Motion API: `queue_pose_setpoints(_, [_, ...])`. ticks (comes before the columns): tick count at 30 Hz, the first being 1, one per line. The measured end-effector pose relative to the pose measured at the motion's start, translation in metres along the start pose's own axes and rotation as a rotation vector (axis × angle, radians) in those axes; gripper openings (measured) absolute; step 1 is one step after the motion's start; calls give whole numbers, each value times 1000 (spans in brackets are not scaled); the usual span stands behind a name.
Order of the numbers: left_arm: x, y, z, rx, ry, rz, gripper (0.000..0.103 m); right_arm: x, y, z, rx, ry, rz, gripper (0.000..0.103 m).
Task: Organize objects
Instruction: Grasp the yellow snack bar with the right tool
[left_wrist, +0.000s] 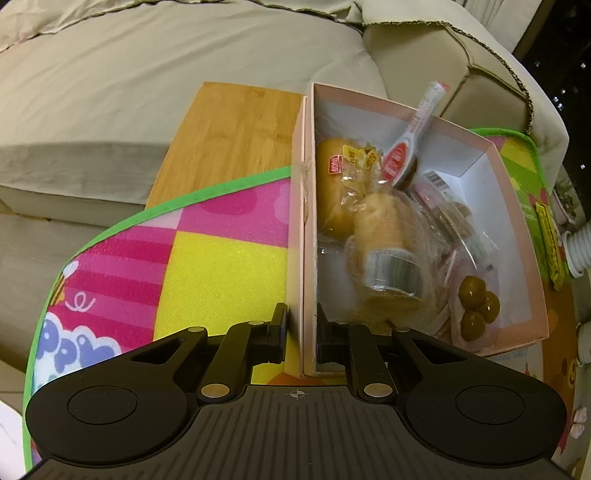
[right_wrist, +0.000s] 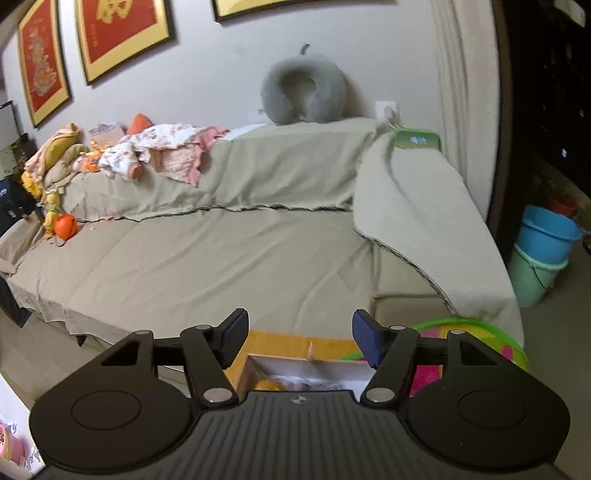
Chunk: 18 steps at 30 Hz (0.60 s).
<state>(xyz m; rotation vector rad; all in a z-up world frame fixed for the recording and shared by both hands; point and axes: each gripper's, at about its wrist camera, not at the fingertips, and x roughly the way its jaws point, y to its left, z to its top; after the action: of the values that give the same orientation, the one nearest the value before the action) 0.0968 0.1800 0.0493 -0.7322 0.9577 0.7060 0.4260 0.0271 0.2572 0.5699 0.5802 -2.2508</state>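
A pink cardboard box (left_wrist: 308, 221) stands on a colourful mat in the left wrist view. It holds wrapped bread rolls (left_wrist: 334, 184), a red-and-white sachet (left_wrist: 399, 162) standing up, a silver roll (left_wrist: 393, 273) in clear wrap and a packet of green round fruits (left_wrist: 478, 306). My left gripper (left_wrist: 301, 325) is shut on the box's near left wall, one finger outside and one inside. In the right wrist view my right gripper (right_wrist: 299, 332) is open above the box's far end (right_wrist: 306, 363), with nothing between its fingers.
The mat (left_wrist: 221, 266) lies over a wooden board (left_wrist: 229, 136) beside a beige covered sofa (right_wrist: 221, 258). A yellow packet (left_wrist: 550, 236) lies right of the box. On the sofa back are clothes (right_wrist: 159, 147) and a grey neck pillow (right_wrist: 303, 92). Buckets (right_wrist: 543, 243) stand at far right.
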Motion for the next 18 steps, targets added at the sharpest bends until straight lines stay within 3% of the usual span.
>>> queue_pose_setpoints(5, [2,-1,1,-5,0,7,15,17,-36,-18,73,82,-74,70])
queue_pose_setpoints(10, [4,-3,1,-2,8,17,14,49,-93,-42,238,250,-188,70])
queue_pose_setpoints(18, [1,-4,3,-4,19,24,14,81,-150,-85,318,361,-327,77])
